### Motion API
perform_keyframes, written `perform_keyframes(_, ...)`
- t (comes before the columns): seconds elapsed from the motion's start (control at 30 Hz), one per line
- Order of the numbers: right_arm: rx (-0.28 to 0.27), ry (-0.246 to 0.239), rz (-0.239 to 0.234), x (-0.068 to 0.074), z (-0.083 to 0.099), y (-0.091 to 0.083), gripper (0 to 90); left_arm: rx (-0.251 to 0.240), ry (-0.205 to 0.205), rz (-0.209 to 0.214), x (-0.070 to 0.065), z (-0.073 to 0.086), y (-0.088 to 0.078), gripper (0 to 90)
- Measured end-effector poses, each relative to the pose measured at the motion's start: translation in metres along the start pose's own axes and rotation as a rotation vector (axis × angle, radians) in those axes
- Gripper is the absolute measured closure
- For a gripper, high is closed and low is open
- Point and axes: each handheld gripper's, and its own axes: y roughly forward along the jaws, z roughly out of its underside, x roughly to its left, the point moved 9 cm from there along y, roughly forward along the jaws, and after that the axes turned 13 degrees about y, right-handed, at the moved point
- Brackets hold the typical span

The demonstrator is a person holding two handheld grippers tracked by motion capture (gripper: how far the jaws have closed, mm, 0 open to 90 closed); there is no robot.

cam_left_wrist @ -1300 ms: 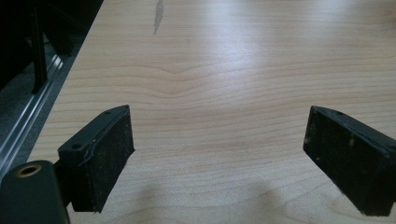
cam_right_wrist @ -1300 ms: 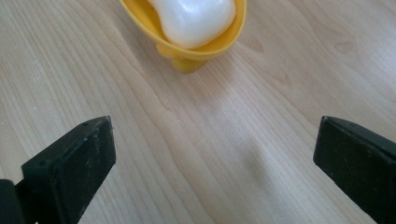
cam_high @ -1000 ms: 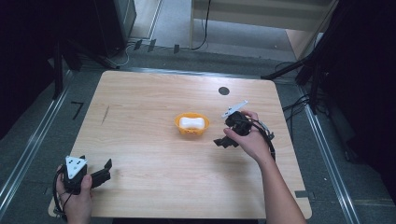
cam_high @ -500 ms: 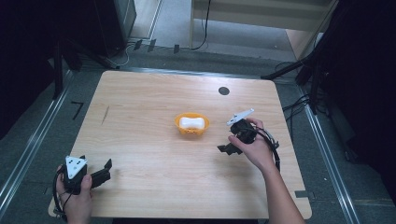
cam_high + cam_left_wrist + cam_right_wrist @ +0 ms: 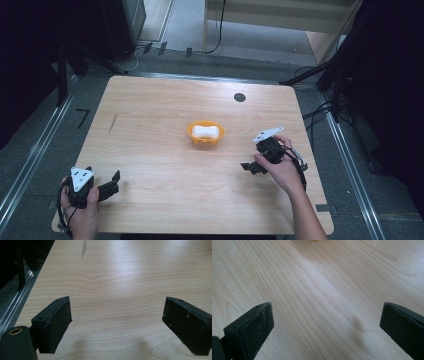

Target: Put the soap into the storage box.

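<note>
An orange bowl [image 5: 205, 133] with a white bone-shaped piece [image 5: 206, 131] in it sits at the middle of the wooden table [image 5: 165, 105]. My right gripper [image 5: 251, 167] is held low over the table to the right of and nearer than the bowl, open with nothing between its jaws [image 5: 329, 322]. At the near left corner a hand holds my left gripper [image 5: 112, 181], also open and empty, its jaws spread over bare wood [image 5: 117, 322].
A small black round mark [image 5: 239, 97] lies on the table's far right part. Metal rails [image 5: 30, 160] run along both sides of the table. Cables [image 5: 320, 107] trail on the floor to the right, and furniture stands beyond the far edge.
My right gripper has drawn back from beside the bowl toward the near right, lower over the table. The left gripper has stayed put.
</note>
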Motion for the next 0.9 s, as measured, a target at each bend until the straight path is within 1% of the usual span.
perform_keyframes(0.1, -0.012, 0.001, 0.009, -0.002, 0.005, -0.003, 0.0, 0.0, -0.001, 0.0, 0.0, 0.0, 0.0, 9.1)
perform_keyframes(0.17, -0.017, 0.005, 0.007, -0.002, 0.009, -0.005, 0.0, 0.0, 0.001, -0.001, 0.0, 0.0, 0.0, 9.1)
perform_keyframes(0.47, -0.041, 0.036, 0.015, -0.005, 0.024, -0.01, 0.0, 0.0, 0.0, -0.001, 0.0, 0.0, 0.0, 9.1)
perform_keyframes(0.5, -0.048, 0.039, 0.014, -0.006, 0.028, -0.011, 0.0, -0.002, -0.001, 0.0, 0.0, 0.0, 0.0, 9.1)
perform_keyframes(0.6, -0.048, 0.044, 0.014, -0.006, 0.033, -0.012, 0.0, -0.002, 0.0, 0.001, 0.0, 0.0, 0.0, 9.1)
perform_keyframes(0.63, -0.047, 0.058, 0.017, -0.007, 0.037, -0.013, 0.0, -0.002, 0.002, 0.001, 0.0, 0.0, 0.0, 9.1)
perform_keyframes(0.7, -0.047, 0.06, 0.017, -0.007, 0.039, -0.013, 0.0, -0.002, 0.003, 0.0, 0.0, 0.0, 0.0, 9.1)
perform_keyframes(0.73, -0.061, 0.059, 0.019, -0.008, 0.041, -0.015, 0.0, -0.002, 0.003, 0.0, 0.0, 0.0, 0.0, 9.1)
perform_keyframes(0.77, -0.062, 0.069, 0.017, -0.008, 0.043, -0.016, 0.0, -0.001, 0.003, 0.001, 0.0, 0.0, 0.0, 9.1)
perform_keyframes(0.9, -0.074, 0.075, 0.021, -0.011, 0.05, -0.019, 0.0, 0.002, 0.006, 0.002, -0.001, 0.0, 0.0, 9.1)
